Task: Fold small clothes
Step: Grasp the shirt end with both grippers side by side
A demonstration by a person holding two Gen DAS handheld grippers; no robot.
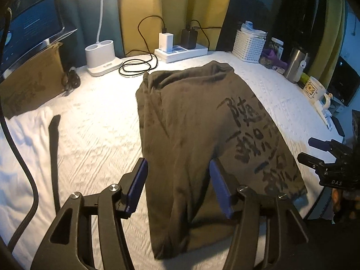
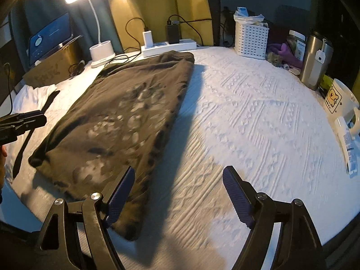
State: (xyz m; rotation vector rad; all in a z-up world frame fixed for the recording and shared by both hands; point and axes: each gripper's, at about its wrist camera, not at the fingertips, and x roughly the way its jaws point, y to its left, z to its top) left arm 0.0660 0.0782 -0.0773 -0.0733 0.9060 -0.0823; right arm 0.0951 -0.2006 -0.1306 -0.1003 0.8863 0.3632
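An olive-brown shirt (image 1: 191, 117) with black printed characters lies folded into a long strip on the white textured cover (image 1: 94, 123). My left gripper (image 1: 177, 160) hovers open over its near end. The cloth runs under and between the blue pads (image 1: 137, 180), but they do not press on it. In the right wrist view the same shirt (image 2: 126, 112) lies left of centre. My right gripper (image 2: 179, 168) stands wide open over the shirt's near right edge, nothing in it. Each gripper shows at the edge of the other's view: the right gripper (image 1: 315, 155), the left gripper (image 2: 33, 119).
Along the back stand a lit desk lamp (image 2: 101, 51), a power strip (image 1: 180, 52) with chargers and a coiled cable (image 1: 137, 64), and a white basket (image 2: 250, 38). A steel tumbler (image 2: 315, 60) and a mug (image 2: 339, 101) stand right. A cardboard box (image 1: 31, 78) and a dark strap (image 1: 54, 148) lie left.
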